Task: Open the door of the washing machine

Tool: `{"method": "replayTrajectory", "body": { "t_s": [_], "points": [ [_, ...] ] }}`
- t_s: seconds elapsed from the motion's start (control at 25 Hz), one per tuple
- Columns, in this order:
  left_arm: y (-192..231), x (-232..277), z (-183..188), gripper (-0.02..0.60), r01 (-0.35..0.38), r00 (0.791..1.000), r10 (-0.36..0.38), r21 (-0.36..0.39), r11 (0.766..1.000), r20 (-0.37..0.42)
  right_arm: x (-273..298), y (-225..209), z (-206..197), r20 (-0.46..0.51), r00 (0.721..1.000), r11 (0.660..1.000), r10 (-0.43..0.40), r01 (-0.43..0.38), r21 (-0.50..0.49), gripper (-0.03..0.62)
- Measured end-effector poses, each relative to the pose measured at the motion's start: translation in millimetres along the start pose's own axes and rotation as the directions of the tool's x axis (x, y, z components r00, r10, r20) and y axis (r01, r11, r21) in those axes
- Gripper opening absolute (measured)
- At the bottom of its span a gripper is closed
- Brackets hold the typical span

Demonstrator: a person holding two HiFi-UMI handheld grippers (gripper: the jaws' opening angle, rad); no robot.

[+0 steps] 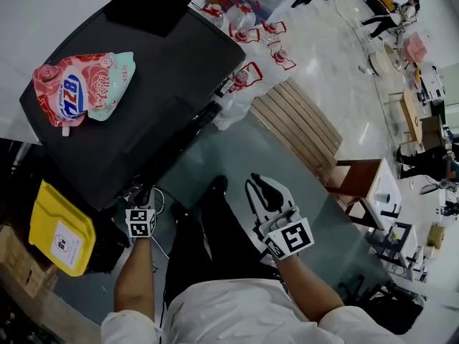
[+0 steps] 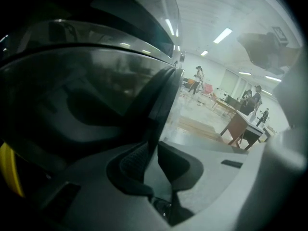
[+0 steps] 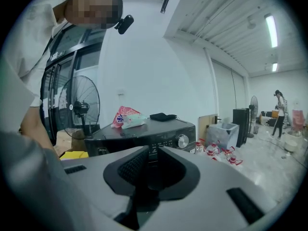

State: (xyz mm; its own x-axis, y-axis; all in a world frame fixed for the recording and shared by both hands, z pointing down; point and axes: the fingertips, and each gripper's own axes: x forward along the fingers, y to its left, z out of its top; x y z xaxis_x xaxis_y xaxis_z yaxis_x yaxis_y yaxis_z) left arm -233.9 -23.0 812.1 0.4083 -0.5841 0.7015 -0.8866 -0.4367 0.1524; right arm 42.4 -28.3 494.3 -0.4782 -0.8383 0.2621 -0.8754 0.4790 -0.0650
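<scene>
The black washing machine (image 1: pixel 143 99) stands at the upper left of the head view, seen from above; in the right gripper view it (image 3: pixel 144 136) sits straight ahead with its silver knob (image 3: pixel 183 141). My left gripper (image 1: pixel 140 196) is low against the machine's front. In the left gripper view the round door's glass (image 2: pixel 86 109) fills the left, and its dark rim (image 2: pixel 161 95) runs down to the left gripper (image 2: pixel 154 148). Its jaws stand nearly together; whether the pads press on the rim is unclear. My right gripper (image 1: pixel 264 192) (image 3: pixel 150 155) hangs shut and empty over the floor.
A pink and mint detergent pouch (image 1: pixel 82 88) and a black cloth (image 1: pixel 147 6) lie on the machine's top. A yellow container (image 1: pixel 61 228) stands at its left. Water bottles (image 1: pixel 254 41), a wooden slat board (image 1: pixel 301 127) and a brown chair (image 1: pixel 358 181) are to the right. A fan (image 3: pixel 79 105) stands behind.
</scene>
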Motion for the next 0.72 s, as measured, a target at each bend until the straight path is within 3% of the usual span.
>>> {"method": "replayTrajectory", "body": {
  "t_s": [0.44, 0.6, 0.72],
  "points": [
    [0, -4, 0, 0.035, -0.037, 0.999, 0.038, -0.057, 0.998, 0.022, -21, -6, -12, -0.002, 0.999, 0.998, -0.052, 0.052, 0.027, 0.074],
    [3, -9, -5, 0.034, -0.040, 0.999, 0.040, -0.031, 0.999, 0.006, -26, -6, -21, -0.022, 0.999, 0.999, -0.030, 0.030, 0.026, 0.074],
    [-1, -7, -4, 0.034, -0.025, 1.000, 0.025, 0.031, 0.999, -0.012, -34, -13, -22, -0.035, 0.999, 1.000, -0.014, 0.015, 0.018, 0.074]
  ]
}}
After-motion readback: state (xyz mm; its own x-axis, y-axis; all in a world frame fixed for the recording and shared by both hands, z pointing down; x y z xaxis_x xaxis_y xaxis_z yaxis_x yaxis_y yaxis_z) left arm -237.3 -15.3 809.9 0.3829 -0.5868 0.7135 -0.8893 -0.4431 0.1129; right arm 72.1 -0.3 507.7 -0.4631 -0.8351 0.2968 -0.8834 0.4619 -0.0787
